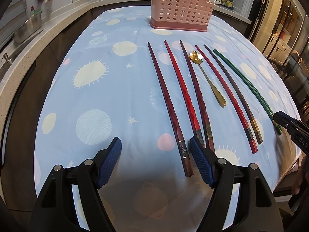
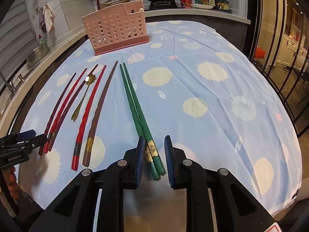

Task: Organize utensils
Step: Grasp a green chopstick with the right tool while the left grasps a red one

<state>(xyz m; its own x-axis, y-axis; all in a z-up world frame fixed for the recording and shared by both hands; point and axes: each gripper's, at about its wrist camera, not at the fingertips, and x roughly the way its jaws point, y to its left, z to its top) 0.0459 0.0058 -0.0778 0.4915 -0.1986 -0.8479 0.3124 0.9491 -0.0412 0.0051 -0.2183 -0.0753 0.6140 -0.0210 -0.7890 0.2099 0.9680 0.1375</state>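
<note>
Landmark: pink perforated utensil holder [image 2: 115, 27] at the far end of the worktop [image 2: 202, 106].
Green chopsticks [image 2: 139, 116]: nearer than the holder, butt ends between the right gripper [image 2: 154, 155] fingers; left pad touches, right pad apart.
Left gripper [image 1: 155, 154]: fingers wide open, dark red chopstick [image 1: 168, 104] end between them, untouched.

- Left gripper [image 1: 155, 147] low in front, fingers [image 1: 108, 162] spread wide above the blue cloth [image 1: 100, 89] with pale spots, nothing gripped.
- Darkest red chopstick [image 1: 167, 104] lying with its thick end between the fingers, untouched.
- Four more red and brown chopsticks [image 1: 195, 94] fanned out to the right, gold spoon [image 1: 208, 79] among them.
- Green chopsticks [image 1: 249, 85] farthest right, thick ends at the right gripper [image 1: 278, 118].
- Pink holed basket [image 1: 179, 7] upright at the far end of the counter [image 1: 231, 27].
</note>
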